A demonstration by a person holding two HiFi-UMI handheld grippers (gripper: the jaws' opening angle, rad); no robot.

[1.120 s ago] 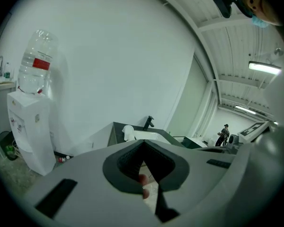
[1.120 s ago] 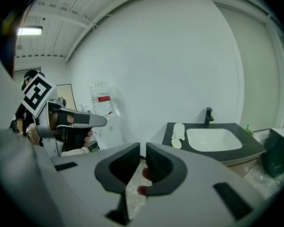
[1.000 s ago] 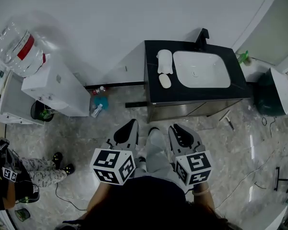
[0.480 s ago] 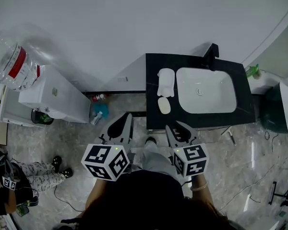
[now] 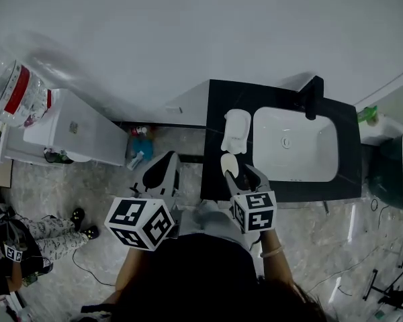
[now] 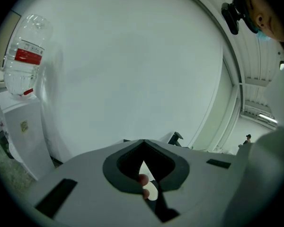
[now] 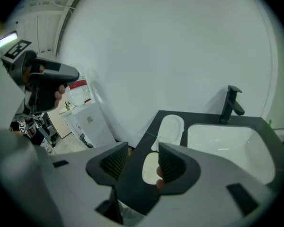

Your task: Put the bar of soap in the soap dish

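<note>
An oval white bar of soap (image 5: 228, 163) lies on the black counter (image 5: 215, 180) near its front left corner. Just behind it sits the long white soap dish (image 5: 236, 131), with nothing in it. My right gripper (image 5: 245, 175) hovers over the counter's front edge right by the soap. Its jaws have just been opening and nothing is between them. In the right gripper view the soap (image 7: 149, 167) shows beyond the gap of my right gripper (image 7: 139, 159), partly behind the right jaw, with the dish (image 7: 170, 129) further back. My left gripper (image 5: 160, 174) hangs over the floor left of the counter, jaws together.
A white sink (image 5: 295, 145) with a black faucet (image 5: 311, 96) fills the counter's right side. To the left stand a white water dispenser (image 5: 74, 129) with its bottle (image 5: 15, 89). Small items (image 5: 138, 147) lie on the floor. A person (image 5: 27, 243) sits at lower left.
The view has closed in on the counter. Both grippers moved forward; the right one sank toward the soap and its jaws spread apart.
</note>
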